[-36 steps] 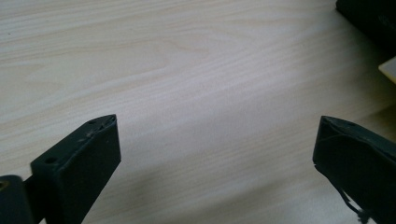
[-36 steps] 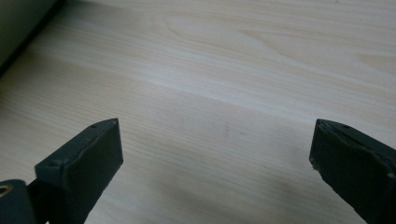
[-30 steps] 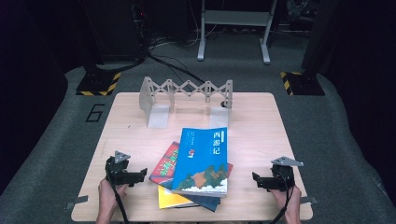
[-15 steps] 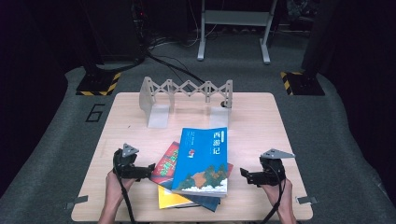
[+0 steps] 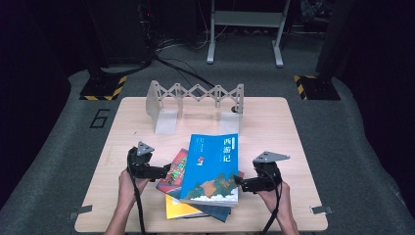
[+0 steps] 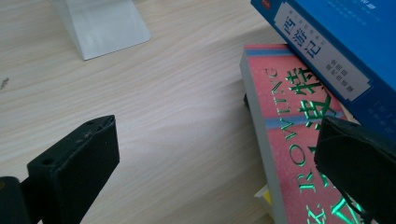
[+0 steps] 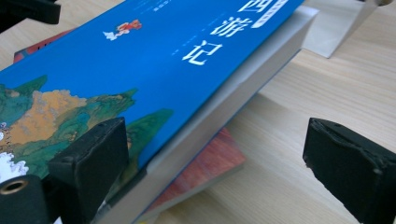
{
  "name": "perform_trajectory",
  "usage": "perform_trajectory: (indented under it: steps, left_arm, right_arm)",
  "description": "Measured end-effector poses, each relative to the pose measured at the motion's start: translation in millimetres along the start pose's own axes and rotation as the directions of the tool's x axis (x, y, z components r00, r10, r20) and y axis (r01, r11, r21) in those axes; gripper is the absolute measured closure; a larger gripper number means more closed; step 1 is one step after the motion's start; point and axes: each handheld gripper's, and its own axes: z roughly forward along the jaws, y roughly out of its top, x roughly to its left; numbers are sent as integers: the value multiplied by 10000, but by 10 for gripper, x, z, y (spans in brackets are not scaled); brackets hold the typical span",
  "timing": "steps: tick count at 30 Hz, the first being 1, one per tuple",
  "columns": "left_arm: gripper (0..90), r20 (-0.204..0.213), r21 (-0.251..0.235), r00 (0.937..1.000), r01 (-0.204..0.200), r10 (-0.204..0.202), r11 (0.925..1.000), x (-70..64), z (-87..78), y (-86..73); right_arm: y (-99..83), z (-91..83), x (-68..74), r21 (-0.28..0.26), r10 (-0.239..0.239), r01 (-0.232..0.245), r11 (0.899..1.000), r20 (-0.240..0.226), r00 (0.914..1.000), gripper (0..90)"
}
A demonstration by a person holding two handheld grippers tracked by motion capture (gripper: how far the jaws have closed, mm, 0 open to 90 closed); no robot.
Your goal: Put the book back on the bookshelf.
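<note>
Wooden tabletop (image 5: 274, 127): the blue book (image 5: 213, 169) atop 3 others is flanked by left claw (image 5: 166, 171) and right claw (image 5: 240, 182), both held apart.

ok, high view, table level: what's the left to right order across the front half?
left gripper → pink book → blue book → right gripper. Both grippers have their jaws open, facing inward at the book pile. The yellow book lower in the pile overlaps the others, so it is left out.
</note>
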Motion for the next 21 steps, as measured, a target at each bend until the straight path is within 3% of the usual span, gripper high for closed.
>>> perform_trajectory:
  steps: [3,4,7,8,13,16,21]
  left_arm:
    - [0,82,-76,10000,22,-21,10000,-2,40,43]
    - [0,138,136,9998,-128,126,9998,12,44,59]
    - [0,71,89,10000,9,-10,10000,-1,94,99]
    - [0,102,259,9998,-175,172,9995,10,99,116]
    - [0,306,341,9994,146,-156,9993,-11,167,201]
    - [22,344,378,9993,97,-110,9992,-30,195,247]
    - [10,797,227,9961,349,-366,9991,-49,260,324]
  right_arm:
    - [15,66,45,211,-91,93,9997,-61,9999,72]
    - [19,86,56,266,-110,111,9996,-42,9999,75]
    - [28,133,69,363,-24,24,9993,-2,10000,73]
    - [34,148,66,336,-65,65,9994,16,10000,70]
    - [78,201,69,443,-190,181,9989,188,9996,66]
    - [108,242,64,438,-157,148,9989,204,9997,66]
    - [159,306,61,428,-122,112,9990,249,9996,62]
